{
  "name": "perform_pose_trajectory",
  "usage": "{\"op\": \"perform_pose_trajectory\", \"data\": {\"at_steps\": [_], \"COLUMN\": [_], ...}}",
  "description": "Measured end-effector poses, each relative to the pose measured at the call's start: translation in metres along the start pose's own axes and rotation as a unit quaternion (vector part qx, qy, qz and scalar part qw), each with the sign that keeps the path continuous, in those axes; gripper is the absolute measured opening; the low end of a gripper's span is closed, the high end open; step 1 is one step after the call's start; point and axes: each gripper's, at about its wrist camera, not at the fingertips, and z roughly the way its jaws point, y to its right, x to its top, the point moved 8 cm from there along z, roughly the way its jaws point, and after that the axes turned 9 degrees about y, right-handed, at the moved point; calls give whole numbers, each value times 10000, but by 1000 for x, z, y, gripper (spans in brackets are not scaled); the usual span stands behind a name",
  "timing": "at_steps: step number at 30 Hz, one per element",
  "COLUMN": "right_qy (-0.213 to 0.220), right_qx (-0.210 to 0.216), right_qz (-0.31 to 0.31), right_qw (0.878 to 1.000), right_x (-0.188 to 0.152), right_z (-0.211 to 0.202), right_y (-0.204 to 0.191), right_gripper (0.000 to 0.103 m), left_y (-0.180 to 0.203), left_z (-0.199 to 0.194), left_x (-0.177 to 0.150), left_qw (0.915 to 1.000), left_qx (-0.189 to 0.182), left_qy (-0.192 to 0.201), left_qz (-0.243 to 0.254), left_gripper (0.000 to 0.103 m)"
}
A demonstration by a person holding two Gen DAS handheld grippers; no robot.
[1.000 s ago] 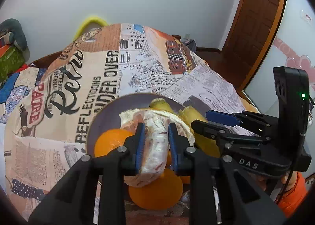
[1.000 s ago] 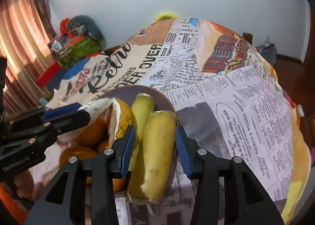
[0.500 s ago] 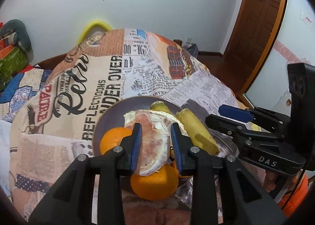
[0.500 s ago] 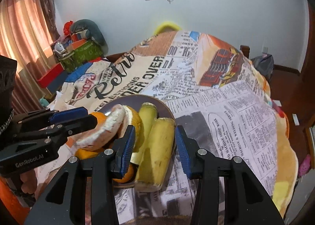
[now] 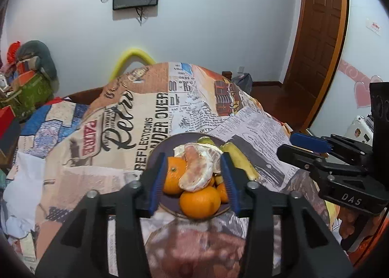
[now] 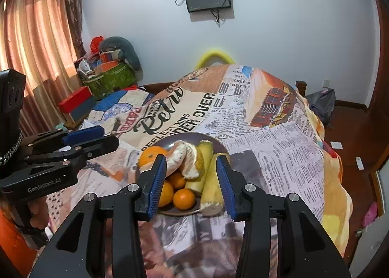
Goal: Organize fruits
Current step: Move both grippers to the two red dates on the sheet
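A bed (image 5: pixel 194 97) draped in a newspaper-print cover fills a white-walled bedroom. On it rests a dark plate (image 6: pixel 167 143) bearing oranges (image 5: pixel 199 201), a peeled citrus (image 5: pixel 198 168) and bananas (image 6: pixel 212 180). The left gripper (image 5: pixel 193 180) hovers above the plate, jaws opening and empty. The right gripper (image 6: pixel 192 183), likewise opening, holds nothing, the fruit lying below it.
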Motion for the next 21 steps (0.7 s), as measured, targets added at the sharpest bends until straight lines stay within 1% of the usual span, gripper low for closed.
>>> {"op": "perform_pose_trajectory", "data": {"at_steps": [4, 6, 11, 15, 21], "right_qy": [86, 90, 65, -35, -329], "right_qx": [-63, -86, -141, -143, -175], "right_qz": [2, -3, -26, -4, -123], "right_qw": [9999, 9999, 9999, 9999, 9992], "right_x": [-5, -8, -20, -33, -60], "right_z": [-17, -23, -35, -40, -39], "right_y": [-9, -11, -19, -22, -30], "right_gripper": [51, 55, 56, 56, 56], "left_y": [-5, -8, -14, -23, -32], "left_z": [-26, -37, -54, -61, -67], "left_x": [-3, -7, -20, -39, -70], "left_qw": [9998, 9998, 9994, 9991, 9985], "left_qx": [132, 155, 323, 428, 453], "left_qy": [127, 143, 121, -12, -297], "left_qz": [-16, -69, -47, -51, -118], "left_gripper": [60, 63, 72, 78, 78]}}
